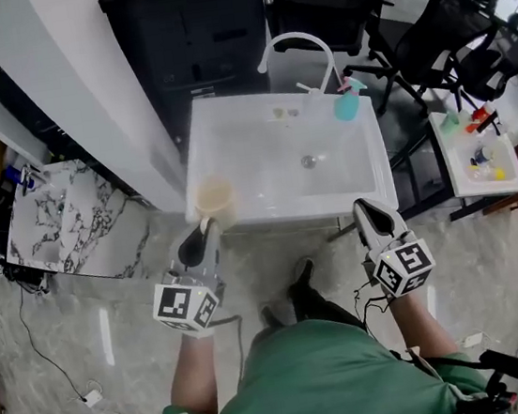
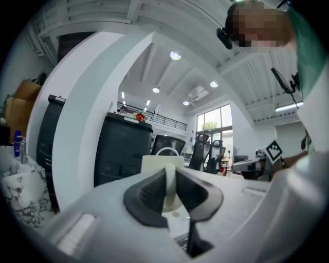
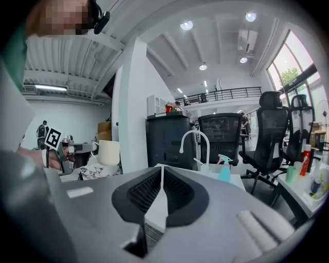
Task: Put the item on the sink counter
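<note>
left gripper (image 1: pixel 207 225): jaws narrow, clamped on the handle of cream ceramic mug (image 1: pixel 213 198) so it rides upright just ahead of the tips | mug over front-left rim of white rectangular sink (image 1: pixel 290 214), not yet set down | right gripper (image 1: pixel 363 205): jaws together, empty, likely spare

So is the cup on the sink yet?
Not yet. Picking up is done: the left gripper holds the cream mug by its handle at the front left corner of the sink. Setting it down and letting go is left. The right gripper is shut and empty.
</note>
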`<action>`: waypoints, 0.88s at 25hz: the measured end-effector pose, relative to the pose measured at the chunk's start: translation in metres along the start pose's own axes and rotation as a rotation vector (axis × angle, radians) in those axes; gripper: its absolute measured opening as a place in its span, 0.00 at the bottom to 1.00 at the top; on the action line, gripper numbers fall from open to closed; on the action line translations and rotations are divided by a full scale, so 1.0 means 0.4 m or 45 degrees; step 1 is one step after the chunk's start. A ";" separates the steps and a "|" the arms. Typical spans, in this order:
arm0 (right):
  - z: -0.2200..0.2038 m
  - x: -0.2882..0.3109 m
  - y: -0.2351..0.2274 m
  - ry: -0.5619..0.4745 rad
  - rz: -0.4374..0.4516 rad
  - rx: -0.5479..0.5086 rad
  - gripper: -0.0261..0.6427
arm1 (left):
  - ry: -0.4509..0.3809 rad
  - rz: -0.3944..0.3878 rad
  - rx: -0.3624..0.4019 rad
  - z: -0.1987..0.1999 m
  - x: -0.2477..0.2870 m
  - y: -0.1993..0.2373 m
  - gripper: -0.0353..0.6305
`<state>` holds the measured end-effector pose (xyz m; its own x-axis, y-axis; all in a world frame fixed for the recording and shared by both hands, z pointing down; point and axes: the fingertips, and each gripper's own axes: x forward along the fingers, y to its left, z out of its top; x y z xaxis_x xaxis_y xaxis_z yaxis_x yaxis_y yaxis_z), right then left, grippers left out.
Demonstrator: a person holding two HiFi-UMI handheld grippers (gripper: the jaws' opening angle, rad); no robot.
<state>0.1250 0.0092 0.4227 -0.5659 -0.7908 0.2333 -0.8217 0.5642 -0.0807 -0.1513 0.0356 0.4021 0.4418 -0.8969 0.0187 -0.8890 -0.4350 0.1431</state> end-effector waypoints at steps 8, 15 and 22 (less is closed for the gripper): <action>0.045 0.236 -0.111 -0.040 0.161 0.032 0.05 | 0.025 0.071 0.046 0.017 0.192 0.052 0.11; 0.099 0.393 -0.259 -0.053 0.273 0.055 0.05 | 0.064 0.178 0.090 0.039 0.388 0.085 0.11; 0.105 0.471 -0.358 -0.048 0.261 0.098 0.05 | 0.089 0.263 0.166 0.033 0.522 0.162 0.11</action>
<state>0.1334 -0.2305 0.4376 -0.7225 -0.6706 0.1680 -0.6912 0.6954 -0.1969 -0.1184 -0.1808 0.4023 0.2520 -0.9622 0.1035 -0.9674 -0.2533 0.0005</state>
